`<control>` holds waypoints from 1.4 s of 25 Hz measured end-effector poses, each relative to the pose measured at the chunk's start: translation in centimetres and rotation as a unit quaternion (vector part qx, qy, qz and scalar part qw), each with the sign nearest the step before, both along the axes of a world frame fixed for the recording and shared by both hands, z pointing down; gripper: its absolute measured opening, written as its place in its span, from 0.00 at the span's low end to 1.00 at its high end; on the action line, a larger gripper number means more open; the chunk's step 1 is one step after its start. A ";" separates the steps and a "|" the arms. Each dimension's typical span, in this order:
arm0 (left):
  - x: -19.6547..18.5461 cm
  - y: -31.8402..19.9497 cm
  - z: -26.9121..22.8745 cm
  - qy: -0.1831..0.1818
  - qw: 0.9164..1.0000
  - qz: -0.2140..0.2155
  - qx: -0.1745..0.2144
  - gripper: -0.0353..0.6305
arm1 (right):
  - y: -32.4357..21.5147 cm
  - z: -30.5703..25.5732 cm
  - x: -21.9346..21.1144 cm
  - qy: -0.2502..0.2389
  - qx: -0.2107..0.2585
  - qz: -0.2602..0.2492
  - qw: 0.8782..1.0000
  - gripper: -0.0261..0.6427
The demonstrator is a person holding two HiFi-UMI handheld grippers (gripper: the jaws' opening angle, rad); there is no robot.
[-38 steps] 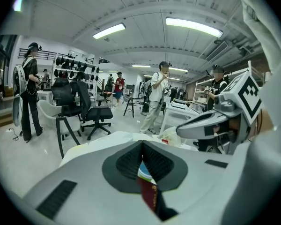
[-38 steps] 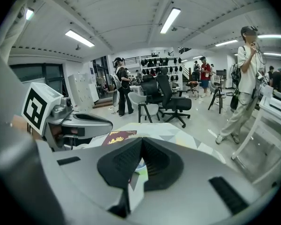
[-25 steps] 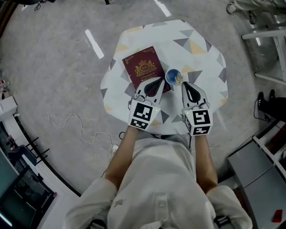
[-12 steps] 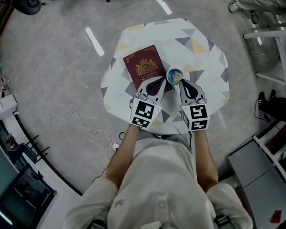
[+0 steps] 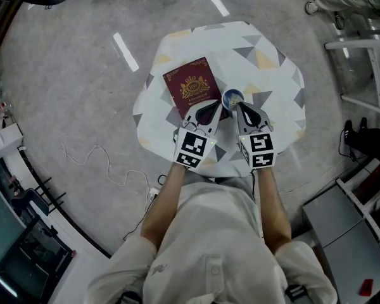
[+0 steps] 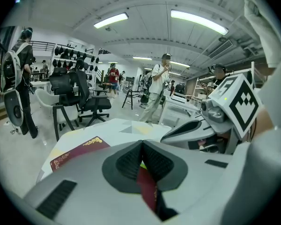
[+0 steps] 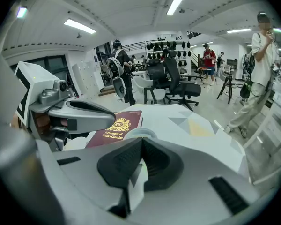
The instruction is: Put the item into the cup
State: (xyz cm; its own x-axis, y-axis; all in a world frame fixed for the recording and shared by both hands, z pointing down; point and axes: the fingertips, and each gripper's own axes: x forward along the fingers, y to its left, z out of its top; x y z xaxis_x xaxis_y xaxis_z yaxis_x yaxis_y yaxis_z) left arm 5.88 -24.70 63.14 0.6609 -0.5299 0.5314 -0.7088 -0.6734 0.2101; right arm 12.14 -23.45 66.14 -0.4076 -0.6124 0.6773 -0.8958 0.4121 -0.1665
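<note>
Office chairs and gear racks fill the room behind, and a small tabletop (image 5: pixel 266 49) with a triangle-print cover sits mid-frame in the head view. On it, a maroon book (image 5: pixel 191 87) lies toward the left, with a little cup (image 5: pixel 232 97) just off its lower right corner. The right claw (image 5: pixel 236 105) is closed up, tips right at the cup's near rim. There's something pale in the cup's mouth, too small to tell what. The left claw (image 5: pixel 214 106) is closed too, over the book's lower right edge.

The person wears a pale buttoned shirt (image 5: pixel 210 246); the grey left gripper (image 5: pixel 207 111) and right gripper (image 5: pixel 239 108) bear black-and-white marker cubes (image 5: pixel 192 149).
</note>
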 end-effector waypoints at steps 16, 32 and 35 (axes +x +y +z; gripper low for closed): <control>0.2 0.1 0.1 0.001 1.000 -0.002 -0.004 0.07 | -0.4 1.7 -0.5 0.023 -0.033 -0.002 0.999 0.05; 0.0 0.6 -0.1 -0.001 1.000 -0.002 -0.002 0.07 | -0.6 2.4 -0.8 0.046 -0.044 -0.005 0.998 0.05; -0.2 0.6 -0.3 0.000 1.000 -0.003 0.000 0.07 | -0.7 2.1 -1.2 0.049 -0.043 -0.008 0.998 0.05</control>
State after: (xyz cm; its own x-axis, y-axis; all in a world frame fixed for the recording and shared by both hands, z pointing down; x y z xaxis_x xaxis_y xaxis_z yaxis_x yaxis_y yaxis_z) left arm 5.71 -24.06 62.87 0.6579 -0.5329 0.5322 -0.7123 -0.6697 0.2101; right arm 10.94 -24.11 68.23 -0.3454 -0.5445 0.7643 -0.9033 0.4136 -0.1136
